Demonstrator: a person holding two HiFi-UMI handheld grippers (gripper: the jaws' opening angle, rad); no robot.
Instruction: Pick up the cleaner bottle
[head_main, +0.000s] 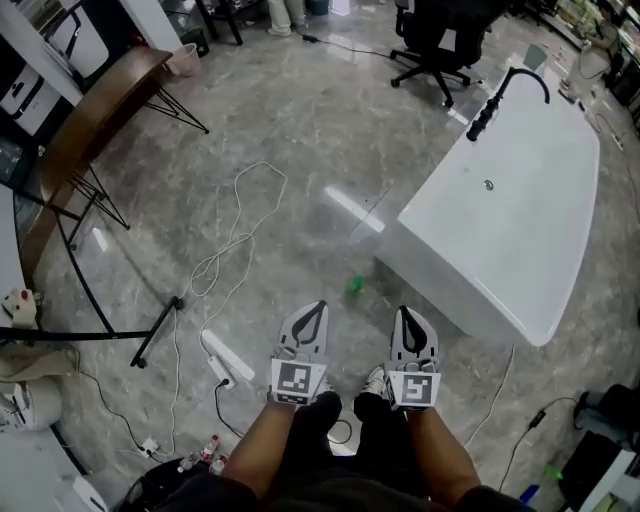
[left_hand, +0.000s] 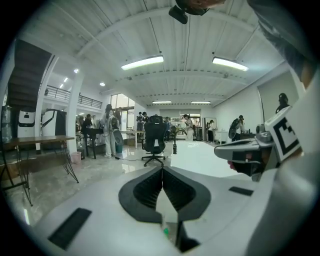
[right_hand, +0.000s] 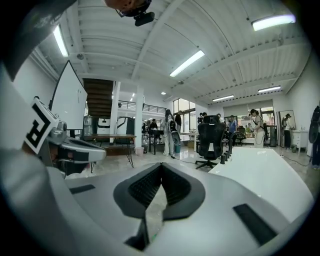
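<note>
The floor (head_main: 300, 130) under you is polished grey stone with pale marbled veins, glossy enough to throw back a streak of ceiling light. At your right stands a smooth white bathtub (head_main: 520, 200), oblong with rounded corners, and a slim black faucet (head_main: 510, 90) arches over its far end. At your left a curved brown wooden table (head_main: 100, 110) rests on thin black metal legs. A white cable (head_main: 235, 230) loops loosely across the stone to a long white power strip (head_main: 222, 360). A black office chair (head_main: 440, 50) on a star base sits at the far side.

The cleaner bottle (head_main: 354, 287) appears only as a small green shape on the floor, just off the tub's near corner and ahead of your two grippers; it is too blurred to make out its form.

Your left gripper (head_main: 318, 303) has its ribbed black pads pressed together inside the matte white shell, with nothing between them. Your right gripper (head_main: 404, 310) is likewise closed and empty. They sit side by side, both apart from the bottle.
</note>
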